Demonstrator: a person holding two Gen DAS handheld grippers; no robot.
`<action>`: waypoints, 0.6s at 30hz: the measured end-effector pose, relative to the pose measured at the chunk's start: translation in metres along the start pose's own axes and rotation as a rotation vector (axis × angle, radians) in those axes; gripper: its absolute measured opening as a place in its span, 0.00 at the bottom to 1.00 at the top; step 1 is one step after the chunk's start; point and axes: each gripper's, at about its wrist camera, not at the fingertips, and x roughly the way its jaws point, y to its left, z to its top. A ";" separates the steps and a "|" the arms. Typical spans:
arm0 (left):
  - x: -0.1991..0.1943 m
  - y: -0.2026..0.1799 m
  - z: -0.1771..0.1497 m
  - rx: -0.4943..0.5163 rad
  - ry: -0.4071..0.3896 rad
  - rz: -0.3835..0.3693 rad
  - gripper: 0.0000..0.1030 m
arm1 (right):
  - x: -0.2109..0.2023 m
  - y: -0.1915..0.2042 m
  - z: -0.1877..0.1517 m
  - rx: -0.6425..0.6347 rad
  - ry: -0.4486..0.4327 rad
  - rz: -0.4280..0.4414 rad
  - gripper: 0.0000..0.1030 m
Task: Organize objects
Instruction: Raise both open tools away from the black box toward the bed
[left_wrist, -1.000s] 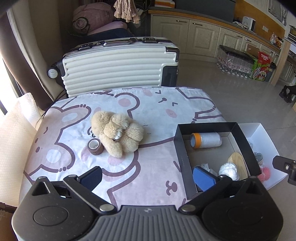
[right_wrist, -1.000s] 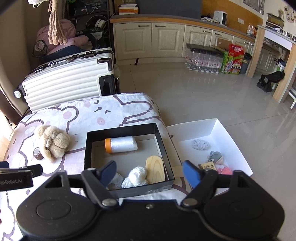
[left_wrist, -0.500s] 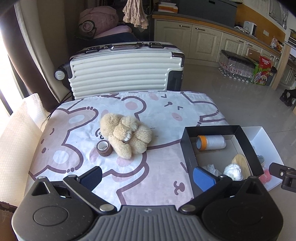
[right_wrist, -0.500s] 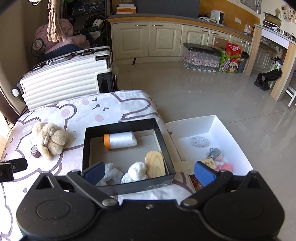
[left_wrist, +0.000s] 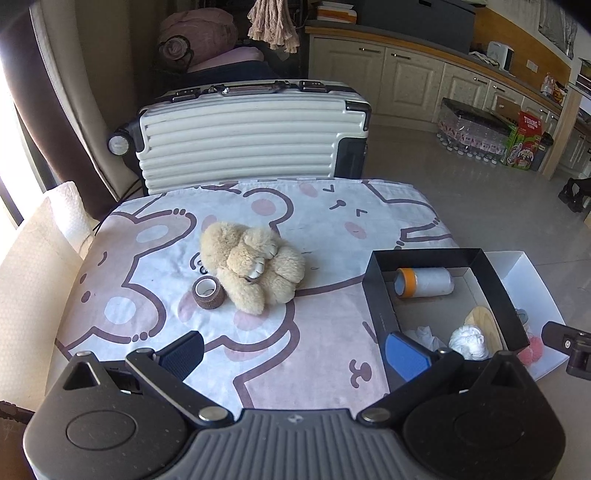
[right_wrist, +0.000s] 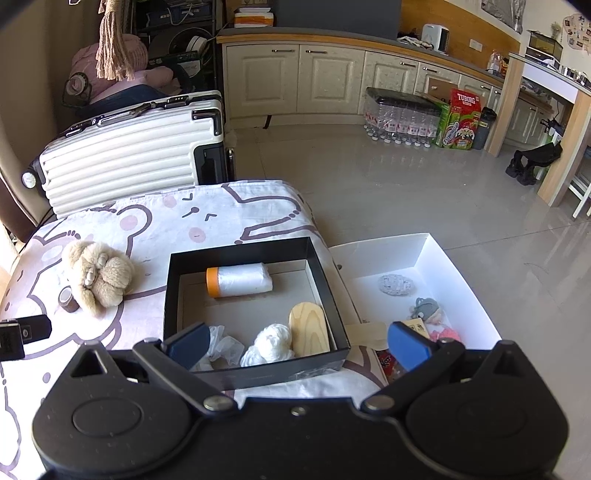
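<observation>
Standing far off on the floor, a red and green carton (right_wrist: 459, 119) reads "TUBORG". Both claws, left (left_wrist: 295, 352) and right (right_wrist: 299, 343), gape wide, holding nothing. A teddy (left_wrist: 255, 266) touches a tape roll (left_wrist: 208, 292) on the desk (left_wrist: 332, 332), beside a black box (right_wrist: 171, 295).

I'm in someone's home: kitchen cabinets (right_wrist: 325, 79) far ahead, a suitcase (left_wrist: 243, 147) beyond the bear-print cloth (left_wrist: 332, 221).

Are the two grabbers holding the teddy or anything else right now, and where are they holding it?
Nothing is held. The left gripper and right gripper both stand open and empty; the teddy lies untouched on the cloth.
</observation>
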 end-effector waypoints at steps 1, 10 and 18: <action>0.001 0.000 0.000 0.001 0.000 -0.001 1.00 | 0.000 0.000 0.000 -0.001 -0.001 0.000 1.00; 0.003 0.011 0.002 -0.013 -0.007 0.020 1.00 | 0.005 0.007 0.004 0.005 -0.008 0.010 1.00; -0.001 0.041 0.000 -0.043 -0.011 0.062 1.00 | 0.009 0.034 0.005 -0.012 -0.005 0.053 1.00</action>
